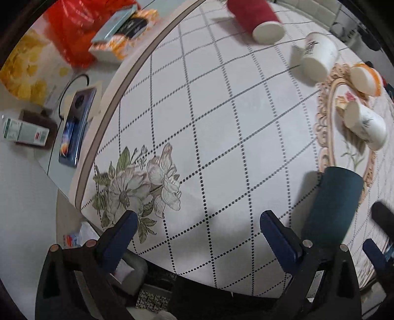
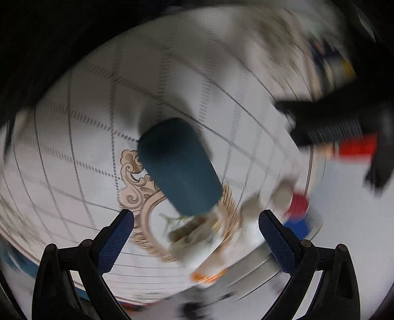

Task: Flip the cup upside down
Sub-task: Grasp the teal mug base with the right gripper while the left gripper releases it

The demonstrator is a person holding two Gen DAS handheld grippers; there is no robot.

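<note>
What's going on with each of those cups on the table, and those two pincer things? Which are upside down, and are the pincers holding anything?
Dark teal cup: upside down, nothing gripping it.
Red cup: upside down, base showing.
White cup: upside down.
Orange-rimmed cup: upside down.
White cup with ink print: upside down.
Left tool: open, holding nothing.
Right tool: open, holding nothing; its view is blurred.

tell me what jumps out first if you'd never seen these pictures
The dark teal cup grabs the eye first: it stands on the patterned tablecloth ahead of the open right claw, in a badly blurred view. From the left claw, also open and empty, you see a red cup and three pale cups bottoms up at the far right, and clutter beyond the cloth's left edge.
</note>
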